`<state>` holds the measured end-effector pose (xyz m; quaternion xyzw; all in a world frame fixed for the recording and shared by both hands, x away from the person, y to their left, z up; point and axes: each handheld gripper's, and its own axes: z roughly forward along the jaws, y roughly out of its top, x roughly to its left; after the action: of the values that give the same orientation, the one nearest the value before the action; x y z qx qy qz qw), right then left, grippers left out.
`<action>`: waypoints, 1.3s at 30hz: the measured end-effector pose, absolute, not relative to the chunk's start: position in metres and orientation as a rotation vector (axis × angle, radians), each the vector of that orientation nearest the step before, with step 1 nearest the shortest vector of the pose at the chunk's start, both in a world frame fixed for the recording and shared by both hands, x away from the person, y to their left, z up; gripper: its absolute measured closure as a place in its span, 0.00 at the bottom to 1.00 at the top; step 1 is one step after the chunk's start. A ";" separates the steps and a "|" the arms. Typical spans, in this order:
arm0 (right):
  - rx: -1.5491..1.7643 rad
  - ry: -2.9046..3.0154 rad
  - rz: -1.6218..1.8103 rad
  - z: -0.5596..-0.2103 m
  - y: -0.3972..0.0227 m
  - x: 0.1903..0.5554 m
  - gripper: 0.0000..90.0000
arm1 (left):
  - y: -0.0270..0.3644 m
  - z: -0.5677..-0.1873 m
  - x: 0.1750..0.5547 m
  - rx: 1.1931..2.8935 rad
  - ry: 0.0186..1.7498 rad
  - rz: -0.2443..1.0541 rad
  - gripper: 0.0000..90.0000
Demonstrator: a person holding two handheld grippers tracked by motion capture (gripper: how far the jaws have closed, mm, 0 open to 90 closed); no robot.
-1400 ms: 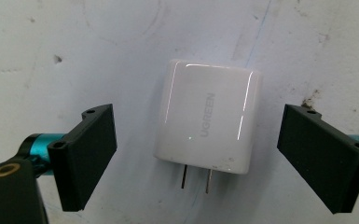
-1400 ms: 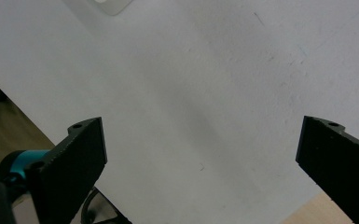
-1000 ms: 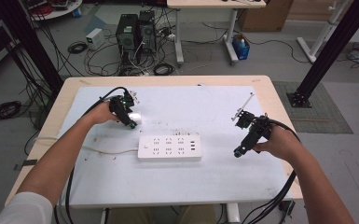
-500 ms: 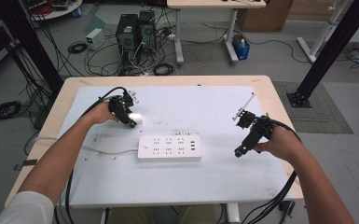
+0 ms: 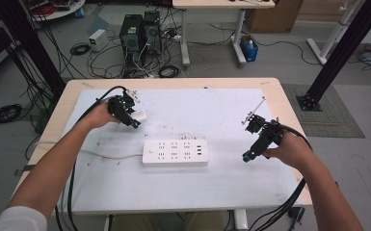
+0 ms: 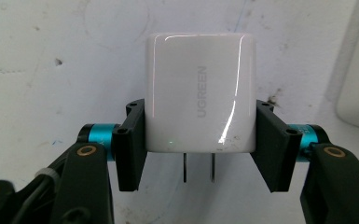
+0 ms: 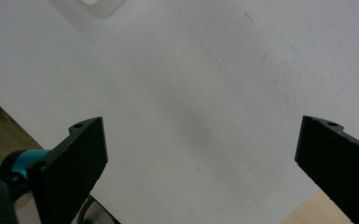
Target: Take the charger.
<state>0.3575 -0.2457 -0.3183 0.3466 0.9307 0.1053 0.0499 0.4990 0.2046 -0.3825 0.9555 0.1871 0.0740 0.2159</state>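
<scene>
Your left tool [image 6: 196,140] closed on the white charger [image 6: 199,93] and lifted it, prongs exposed, behind the power strip [image 5: 175,153]; your right tool [image 7: 200,154] stayed wide.

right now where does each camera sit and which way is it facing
high view: sits above the person's side, looks forward and down on the white-covered table with the white power strip; both forearms, left gripper and right gripper show.
left gripper view: rides the left gripper, looks along its black jaws, shut on the white square wall charger.
right gripper view: rides the right gripper, looks down at the table over open jaws.
shared: the charger shows in the high and left gripper views.
</scene>
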 end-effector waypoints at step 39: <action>0.970 2.791 0.476 -0.317 -0.232 0.326 0.02 | 0.174 -0.315 0.352 2.536 0.341 0.312 0.48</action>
<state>0.3265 -0.2325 -0.3167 0.3232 0.9300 0.1585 0.0746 0.3518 0.1740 -0.3151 0.9450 0.1272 0.1161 0.2782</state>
